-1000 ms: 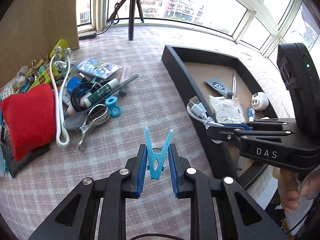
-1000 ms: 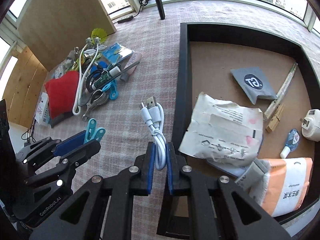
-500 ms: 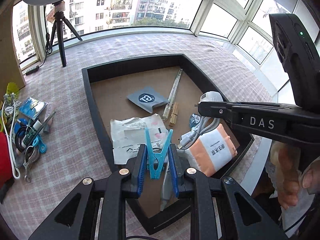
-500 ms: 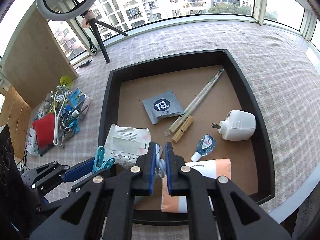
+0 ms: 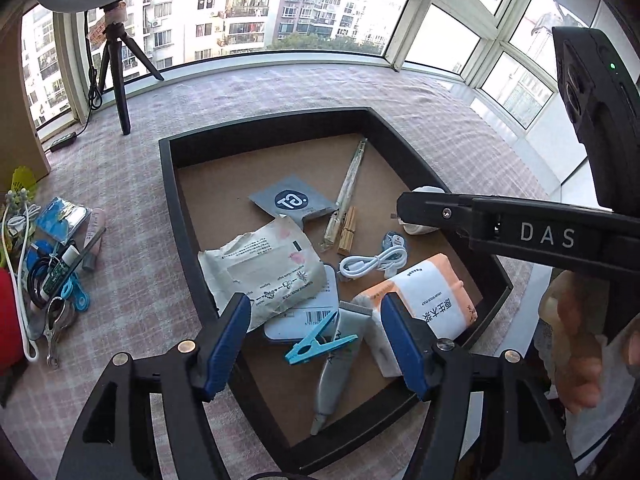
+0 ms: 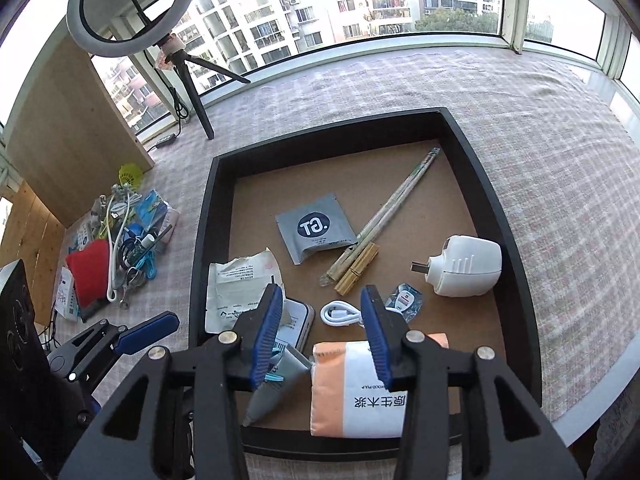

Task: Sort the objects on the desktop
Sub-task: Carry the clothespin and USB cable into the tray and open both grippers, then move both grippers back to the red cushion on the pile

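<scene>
Blue clothespin [image 5: 320,343] and white cable [image 5: 374,263] lie loose in black tray [image 5: 170,184], dropped for sorting. Left gripper [image 5: 316,344] and right gripper [image 6: 322,334] fingers just opened wide, holding nothing. Unsorted pile [image 5: 52,252] waits on worktop.

High-rise home sunroom set up as a recording corner

A curved band of windows [image 6: 400,4] wraps the room and looks out on apartment blocks [image 6: 304,12] at balcony height, so this is an upper-floor flat. The worktop [image 6: 540,152], built along the window line, is covered in a pink checked cloth. A ring light [image 6: 132,8] on a small black tripod [image 6: 192,80] stands on it near the glass, its cable running to a power strip [image 5: 64,142]. Household clutter lies on the cloth: a black tray [image 6: 500,208] holding a tissue pack [image 6: 360,392], a plug-in charger [image 6: 468,270] and a wooden clothespin [image 6: 358,268], and a loose pile [image 6: 120,248] beside a plywood panel [image 6: 68,120].
</scene>
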The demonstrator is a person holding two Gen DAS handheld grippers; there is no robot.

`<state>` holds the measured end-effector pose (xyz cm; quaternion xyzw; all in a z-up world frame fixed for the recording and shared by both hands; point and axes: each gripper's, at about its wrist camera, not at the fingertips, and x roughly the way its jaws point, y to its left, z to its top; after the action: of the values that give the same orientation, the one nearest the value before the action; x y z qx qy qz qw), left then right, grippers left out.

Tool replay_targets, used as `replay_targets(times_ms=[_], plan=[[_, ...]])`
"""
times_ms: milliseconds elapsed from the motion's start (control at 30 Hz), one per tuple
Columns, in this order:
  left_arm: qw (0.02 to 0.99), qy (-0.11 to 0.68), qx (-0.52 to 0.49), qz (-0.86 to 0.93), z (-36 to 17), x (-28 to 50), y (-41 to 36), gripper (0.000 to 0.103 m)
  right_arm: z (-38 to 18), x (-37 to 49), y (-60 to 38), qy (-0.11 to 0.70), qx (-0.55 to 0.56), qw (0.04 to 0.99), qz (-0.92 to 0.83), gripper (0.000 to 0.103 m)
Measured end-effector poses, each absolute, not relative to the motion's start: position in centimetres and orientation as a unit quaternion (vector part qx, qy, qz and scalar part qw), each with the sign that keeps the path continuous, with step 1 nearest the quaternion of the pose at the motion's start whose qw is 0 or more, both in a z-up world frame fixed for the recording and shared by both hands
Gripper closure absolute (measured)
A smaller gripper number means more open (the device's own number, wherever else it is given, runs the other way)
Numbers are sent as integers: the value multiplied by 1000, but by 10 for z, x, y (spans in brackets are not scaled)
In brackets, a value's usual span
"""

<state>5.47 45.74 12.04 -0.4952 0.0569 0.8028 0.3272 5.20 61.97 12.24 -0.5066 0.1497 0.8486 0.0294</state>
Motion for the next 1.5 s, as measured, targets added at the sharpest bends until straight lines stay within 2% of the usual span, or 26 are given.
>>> replay_targets(times_ms=[300, 867, 1167, 1500], plan=[[248, 29, -492, 834, 127, 42, 388, 38, 120, 30, 567, 123, -502, -21, 856, 63], [84, -87, -502, 856, 115, -21, 138, 38, 140, -54, 363, 85, -509, -179, 837, 58], [79, -102, -508, 852, 97, -60, 86, 39, 102, -109, 262, 68, -555, -202, 804, 58], [81, -100, -522, 843, 75, -105, 63, 39, 66, -170, 225, 70, -584, -188, 787, 58]])
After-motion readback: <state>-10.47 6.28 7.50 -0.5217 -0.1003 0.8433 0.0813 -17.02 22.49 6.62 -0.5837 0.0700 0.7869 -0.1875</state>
